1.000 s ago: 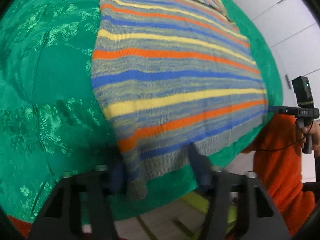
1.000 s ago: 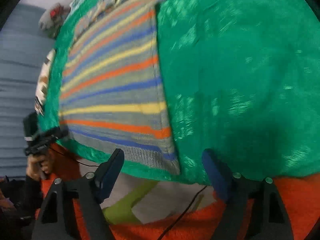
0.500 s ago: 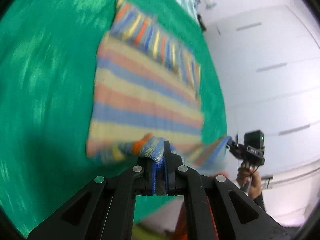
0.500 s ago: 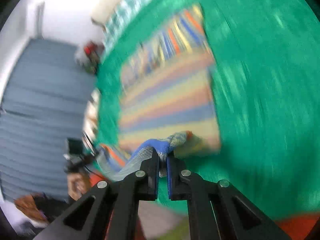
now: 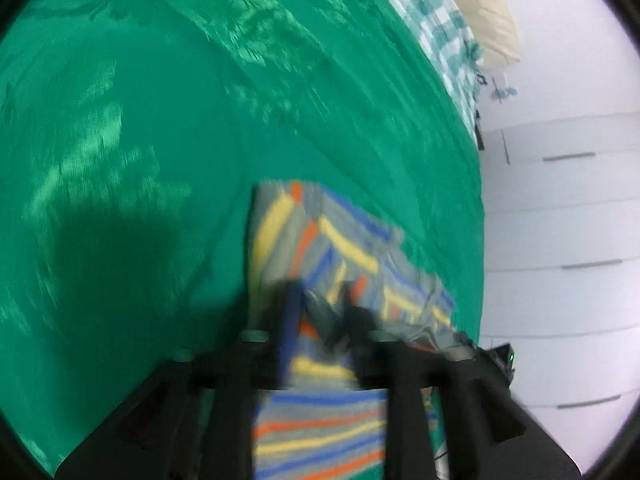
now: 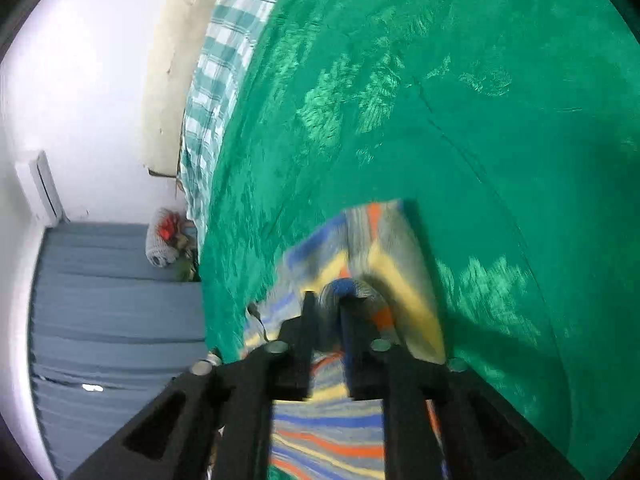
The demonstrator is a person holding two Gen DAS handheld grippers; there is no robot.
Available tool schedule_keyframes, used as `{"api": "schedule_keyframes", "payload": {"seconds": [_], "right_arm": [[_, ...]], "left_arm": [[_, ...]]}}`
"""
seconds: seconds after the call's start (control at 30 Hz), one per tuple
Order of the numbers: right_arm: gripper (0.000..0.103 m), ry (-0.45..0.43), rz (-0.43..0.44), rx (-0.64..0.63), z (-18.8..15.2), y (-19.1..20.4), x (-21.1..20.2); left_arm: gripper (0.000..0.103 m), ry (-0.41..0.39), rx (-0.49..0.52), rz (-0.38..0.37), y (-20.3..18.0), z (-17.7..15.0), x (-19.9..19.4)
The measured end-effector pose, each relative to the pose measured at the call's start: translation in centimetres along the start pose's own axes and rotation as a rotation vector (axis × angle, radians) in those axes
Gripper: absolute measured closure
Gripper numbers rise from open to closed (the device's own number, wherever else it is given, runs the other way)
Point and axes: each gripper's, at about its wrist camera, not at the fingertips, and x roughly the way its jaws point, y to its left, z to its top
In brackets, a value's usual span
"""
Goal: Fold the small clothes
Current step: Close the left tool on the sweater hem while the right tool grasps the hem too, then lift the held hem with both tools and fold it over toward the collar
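A striped knit garment (image 5: 344,256) in grey, blue, orange and yellow lies on the green bedspread (image 5: 160,120), folded over on itself. My left gripper (image 5: 318,300) is over its far folded edge, with a bunch of the knit between its narrowly parted fingers. In the right wrist view the garment (image 6: 400,264) shows the same fold, and my right gripper (image 6: 326,304) is shut on a rolled bit of its hem. Both views are motion-blurred.
A teal checked cloth (image 5: 436,12) and a cream pillow (image 5: 480,8) lie at the bed's far end. White wall panels (image 5: 560,200) stand to the right. In the right wrist view a blue-grey curtain (image 6: 112,320) and a small bundle (image 6: 164,240) are at left.
Both grippers closed on the garment's near hem, lifted it and carried it forward over the rest. The garment now lies folded, and the left fingers look slightly parted.
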Motion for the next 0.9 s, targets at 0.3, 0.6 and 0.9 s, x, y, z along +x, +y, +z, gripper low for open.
{"api": "schedule_keyframes", "payload": {"seconds": [0.3,0.6,0.9], "right_arm": [[0.059,-0.152,-0.022,-0.187,0.4,1.7,-4.8],[0.059,0.051,-0.332,-0.594,0.7,6.7,-1.5],[0.099,0.053,-0.564,-0.800,-0.5,7.3,1.4]], "left_arm": [[0.037,-0.180,0.103,-0.056,-0.2,1.2,-3.5],[0.041,-0.015,0.533,0.139,-5.1,-2.2,-0.1],[0.103,0.010,0.779,0.351,-7.5,-3.6,3.7]]}}
